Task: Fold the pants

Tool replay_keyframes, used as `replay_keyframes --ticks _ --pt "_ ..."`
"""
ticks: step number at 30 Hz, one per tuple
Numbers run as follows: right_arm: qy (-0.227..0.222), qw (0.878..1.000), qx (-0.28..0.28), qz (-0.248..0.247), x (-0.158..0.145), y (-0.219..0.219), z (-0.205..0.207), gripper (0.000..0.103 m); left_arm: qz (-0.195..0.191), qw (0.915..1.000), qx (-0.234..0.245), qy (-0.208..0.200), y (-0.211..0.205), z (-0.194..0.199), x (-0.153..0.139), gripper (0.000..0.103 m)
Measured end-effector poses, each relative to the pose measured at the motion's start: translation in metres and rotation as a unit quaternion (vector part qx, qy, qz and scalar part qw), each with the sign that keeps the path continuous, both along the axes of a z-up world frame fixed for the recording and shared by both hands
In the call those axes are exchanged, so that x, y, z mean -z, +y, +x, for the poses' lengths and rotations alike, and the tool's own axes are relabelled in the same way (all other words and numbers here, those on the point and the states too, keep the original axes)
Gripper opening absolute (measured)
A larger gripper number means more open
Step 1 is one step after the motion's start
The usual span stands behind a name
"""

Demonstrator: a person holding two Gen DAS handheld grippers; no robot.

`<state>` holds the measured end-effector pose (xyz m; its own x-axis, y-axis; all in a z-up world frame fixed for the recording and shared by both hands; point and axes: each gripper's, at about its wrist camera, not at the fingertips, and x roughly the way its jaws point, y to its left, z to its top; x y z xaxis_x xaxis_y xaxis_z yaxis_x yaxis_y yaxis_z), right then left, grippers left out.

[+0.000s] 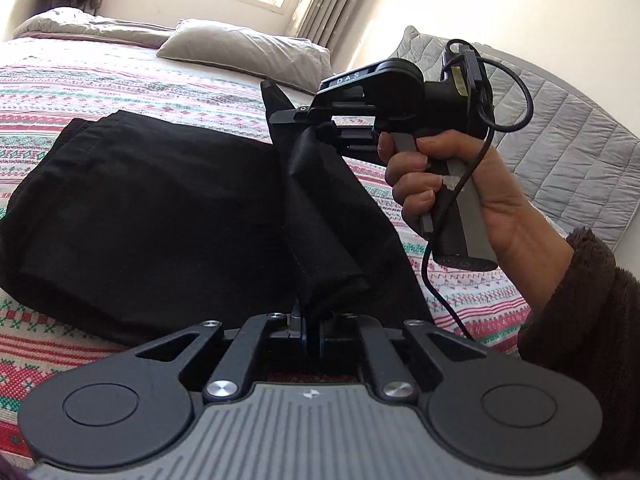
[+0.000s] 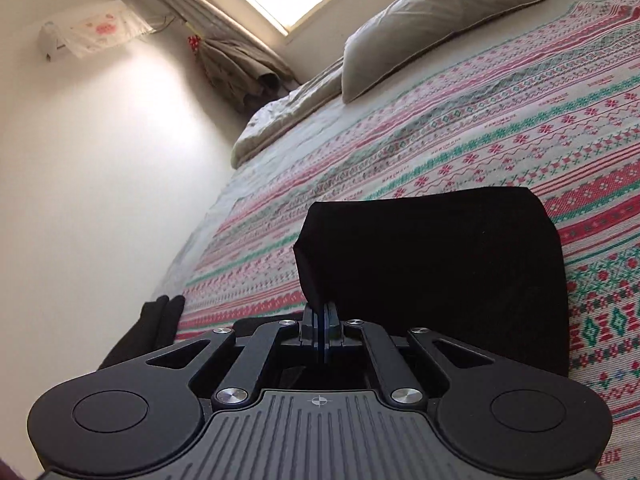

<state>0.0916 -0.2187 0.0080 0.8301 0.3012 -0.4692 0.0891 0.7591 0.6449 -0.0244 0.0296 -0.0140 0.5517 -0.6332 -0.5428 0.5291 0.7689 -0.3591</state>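
Note:
Black pants (image 1: 152,208) lie partly folded on the patterned bedspread (image 1: 80,80). My left gripper (image 1: 310,320) is shut on one corner of the pants' lifted edge. The right gripper (image 1: 292,116), held in a hand, is shut on the other corner and holds it up above the bed. In the right wrist view the right gripper (image 2: 322,320) is shut on black pants fabric (image 2: 432,272), which hangs in front of the camera. The lifted edge stretches between both grippers.
Grey pillows (image 1: 248,52) lie at the head of the bed under a window. A grey quilted cover (image 1: 560,128) lies at the right. A white wall (image 2: 100,180) borders the bed's far side. A curtain (image 2: 240,60) hangs in the corner.

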Motion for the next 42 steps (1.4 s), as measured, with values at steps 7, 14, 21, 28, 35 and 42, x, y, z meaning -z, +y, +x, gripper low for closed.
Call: replay_keyframes --ticks 7,14,21,28,35,42 --pt "0.028 1.0 -0.008 -0.011 0.014 0.01 0.011 0.009 0.048 0.9973 0.041 -0.038 0.006 -0.009 -0.011 0.067" --pt "0.042 0.998 -0.026 0.03 0.014 0.003 0.007 0.048 0.03 0.9971 0.052 -0.046 0.011 -0.005 -0.026 0.089" --pt "0.024 1.0 -0.014 -0.013 -0.008 -0.01 -0.025 0.063 -0.005 0.9995 0.029 -0.012 0.016 0.025 -0.032 0.091" --pt "0.02 0.996 -0.032 -0.075 -0.012 -0.011 -0.063 0.067 -0.036 0.9984 -0.005 0.043 0.01 0.066 -0.029 0.074" --pt "0.012 0.969 -0.088 -0.232 -0.008 0.024 -0.096 0.066 -0.018 0.9983 -0.025 0.05 -0.013 0.098 -0.023 0.038" --pt "0.022 0.94 -0.132 -0.313 0.016 0.043 -0.11 0.068 0.003 0.9985 -0.043 0.033 -0.03 0.103 -0.018 0.023"
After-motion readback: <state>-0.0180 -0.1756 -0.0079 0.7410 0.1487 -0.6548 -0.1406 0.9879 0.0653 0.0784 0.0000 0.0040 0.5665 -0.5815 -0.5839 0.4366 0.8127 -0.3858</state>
